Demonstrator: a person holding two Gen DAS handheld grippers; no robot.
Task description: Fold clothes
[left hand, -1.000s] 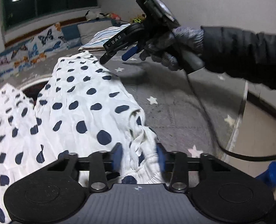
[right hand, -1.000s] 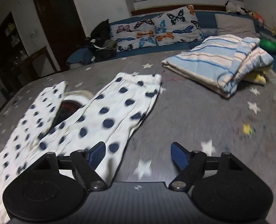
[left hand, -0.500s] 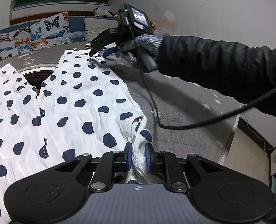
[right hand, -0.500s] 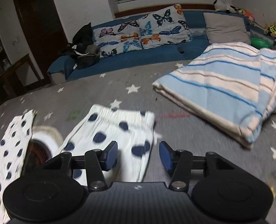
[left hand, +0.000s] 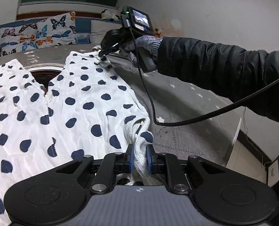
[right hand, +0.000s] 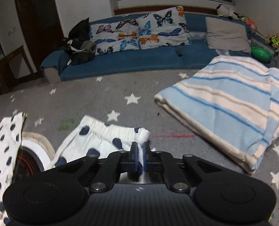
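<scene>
Both your grippers are clenched on the polka-dot trousers (left hand: 79, 101), which lie spread on the grey star-patterned mat (left hand: 177, 101). Your left gripper (left hand: 139, 159) pinches a bunched edge near the mat's right edge; your right gripper (right hand: 138, 157) pinches the elastic hem corner.

White navy-dotted trousers (left hand: 86, 101) spread flat on grey star-print mat (left hand: 177, 101).

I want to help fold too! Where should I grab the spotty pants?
Grab the polka-dot pants along one outer edge: the elastic cuff corner and the bunched far end, coming in low from the open mat side. The right gripper and left gripper pinch exactly there.
</scene>
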